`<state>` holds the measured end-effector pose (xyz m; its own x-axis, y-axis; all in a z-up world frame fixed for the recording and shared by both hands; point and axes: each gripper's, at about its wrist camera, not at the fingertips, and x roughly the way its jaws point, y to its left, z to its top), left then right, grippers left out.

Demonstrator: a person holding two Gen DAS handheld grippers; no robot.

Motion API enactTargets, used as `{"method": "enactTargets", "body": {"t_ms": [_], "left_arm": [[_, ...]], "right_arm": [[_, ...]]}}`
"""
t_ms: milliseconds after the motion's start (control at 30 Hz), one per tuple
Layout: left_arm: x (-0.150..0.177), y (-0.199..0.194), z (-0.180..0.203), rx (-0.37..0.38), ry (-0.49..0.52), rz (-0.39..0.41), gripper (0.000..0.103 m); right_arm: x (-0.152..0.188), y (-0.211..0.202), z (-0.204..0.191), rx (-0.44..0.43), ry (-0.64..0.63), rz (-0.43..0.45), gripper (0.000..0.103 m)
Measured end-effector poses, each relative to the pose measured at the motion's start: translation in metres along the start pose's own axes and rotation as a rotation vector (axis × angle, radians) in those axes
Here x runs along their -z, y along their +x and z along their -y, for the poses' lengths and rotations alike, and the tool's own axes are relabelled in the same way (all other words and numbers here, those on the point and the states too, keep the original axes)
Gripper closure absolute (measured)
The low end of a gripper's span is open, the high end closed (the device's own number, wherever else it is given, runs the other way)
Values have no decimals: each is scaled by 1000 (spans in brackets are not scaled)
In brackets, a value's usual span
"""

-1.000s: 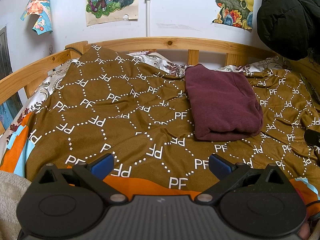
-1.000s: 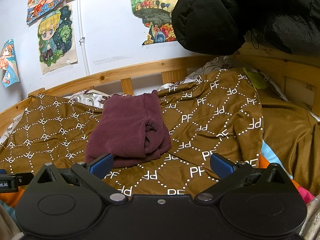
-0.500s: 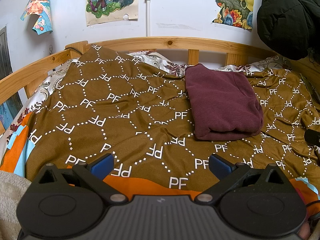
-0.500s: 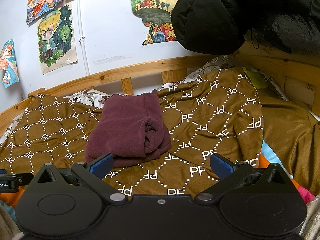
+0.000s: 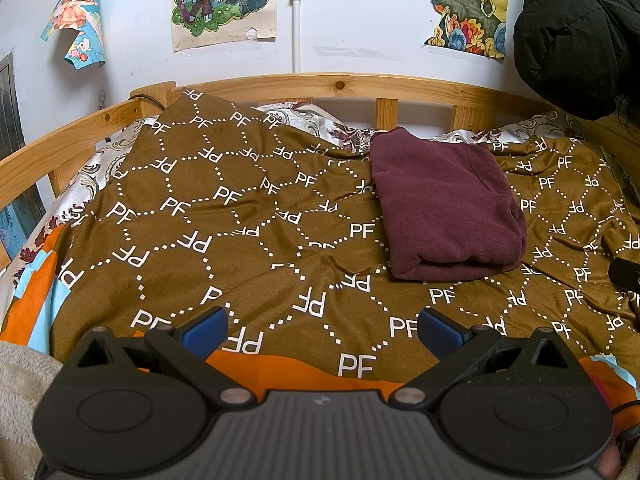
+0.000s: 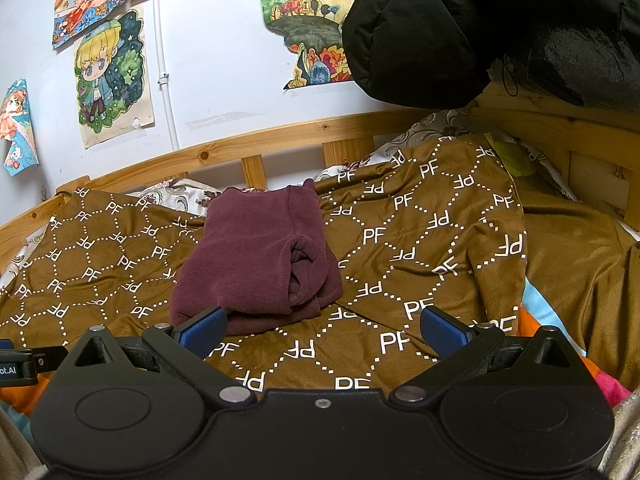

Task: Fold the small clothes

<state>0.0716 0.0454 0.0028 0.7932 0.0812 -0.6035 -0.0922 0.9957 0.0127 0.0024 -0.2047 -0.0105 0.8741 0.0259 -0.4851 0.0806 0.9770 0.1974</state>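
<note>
Your left gripper (image 5: 322, 326) is spread wide and holds nothing, low over the near edge of the brown PF-patterned blanket (image 5: 224, 216). Your right gripper (image 6: 324, 330) is likewise wide apart and empty. The folded maroon fleece garment (image 5: 444, 208) lies on that blanket near the wooden bed rail (image 5: 340, 86), touching neither gripper.

- The left gripper (image 5: 322, 326) is spread wide, its blue-padded fingers (image 5: 204, 330) holding nothing, above the near edge of a brown PF-patterned blanket (image 5: 224, 216).
- A folded maroon garment (image 5: 444, 204) lies on the blanket, ahead and to the right, well apart from the fingers.
- A wooden bed rail (image 5: 340, 84) runs behind it.
- A black jacket (image 5: 576, 32) hangs at upper right.
</note>
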Motion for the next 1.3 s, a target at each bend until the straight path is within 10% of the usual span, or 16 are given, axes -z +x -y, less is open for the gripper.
{"method": "enactTargets", "body": {"t_ms": [1300], "left_arm": [[0, -8, 2, 59, 38, 29, 1]], "right_arm": [[1, 3, -3, 6, 3, -12, 0]]}}
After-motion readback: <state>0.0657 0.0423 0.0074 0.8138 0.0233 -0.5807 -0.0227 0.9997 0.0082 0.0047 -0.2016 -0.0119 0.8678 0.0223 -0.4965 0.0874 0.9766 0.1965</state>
